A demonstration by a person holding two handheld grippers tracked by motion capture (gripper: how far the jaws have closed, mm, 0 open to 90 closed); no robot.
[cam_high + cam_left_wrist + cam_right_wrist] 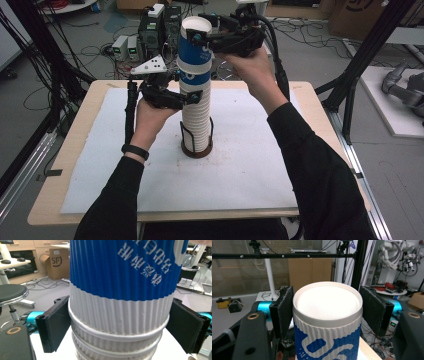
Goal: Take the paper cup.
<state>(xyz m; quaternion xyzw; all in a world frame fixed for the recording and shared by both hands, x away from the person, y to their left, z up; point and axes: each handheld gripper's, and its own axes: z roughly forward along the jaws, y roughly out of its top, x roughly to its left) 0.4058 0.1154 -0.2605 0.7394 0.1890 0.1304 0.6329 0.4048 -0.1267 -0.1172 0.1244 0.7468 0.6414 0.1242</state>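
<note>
The foot of the tall stack of white ribbed paper cups (pixel 196 117) was partly hidden by the dark round wire-sided holder (pixel 196 149) in which it stood, on the white mat (pixel 250 165) over the pale wooden tabletop (pixel 320 107), near the middle. In the left claw view the stack was cut off at the top and bottom edges, so that its height could not be judged there, and the blue print was seen upside down and too fragmentary to be read. In the right claw view the lower part of the top cup was cut off by the frame's bottom edge.

The topmost cup, a blue-and-white ribbed paper cup turned bottom up (pixel 195 47), was seen at the head of the stack, its white base uppermost (pixel 327 302). The right claw (pixel 200 39) was closed upon it near that base, one black padded finger (pixel 283 310) being pressed to each side. Whether the cup was already free of the cup beneath could not be made out.

The left claw (pixel 194 97) was set around the white cups lower down, just under the blue band. Its jaws were held apart to the stack's width, a black finger (pixel 53 323) lying against each side at a rolled rim (pixel 117 336); the stack was gripped between them.
</note>
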